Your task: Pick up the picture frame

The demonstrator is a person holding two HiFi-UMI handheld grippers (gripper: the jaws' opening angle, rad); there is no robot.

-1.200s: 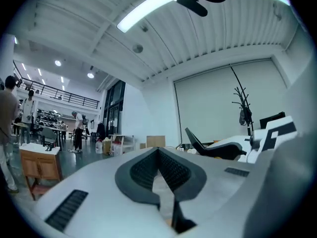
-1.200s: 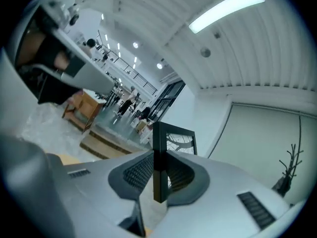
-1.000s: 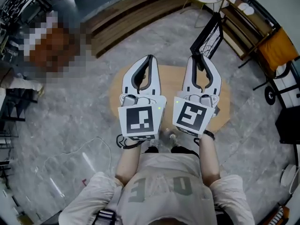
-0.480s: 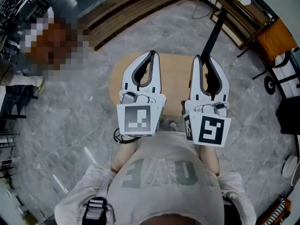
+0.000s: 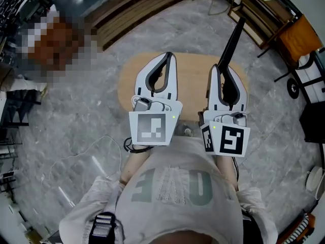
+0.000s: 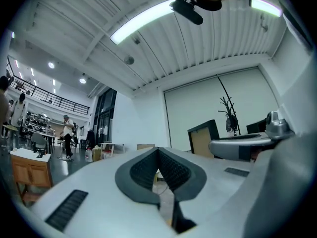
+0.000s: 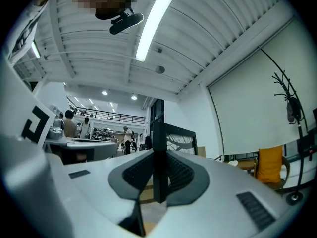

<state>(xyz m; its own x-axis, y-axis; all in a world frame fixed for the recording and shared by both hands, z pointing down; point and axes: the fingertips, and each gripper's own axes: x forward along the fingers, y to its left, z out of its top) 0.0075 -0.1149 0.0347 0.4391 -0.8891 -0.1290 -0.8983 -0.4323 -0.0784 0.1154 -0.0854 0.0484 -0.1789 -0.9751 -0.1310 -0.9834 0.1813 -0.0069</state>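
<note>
Seen from above, the right gripper (image 5: 222, 70) is clamped on one edge of a thin black frame (image 5: 232, 40). The frame juts far and right past a round wooden table (image 5: 192, 83), apparently lifted clear, so this one grip carries it. The left gripper (image 5: 168, 57) hovers just left with its jaws closed on nothing, perhaps spare support.

Bright ceiling strip lights (image 6: 143, 19) glare; fisheye edges bend.
</note>
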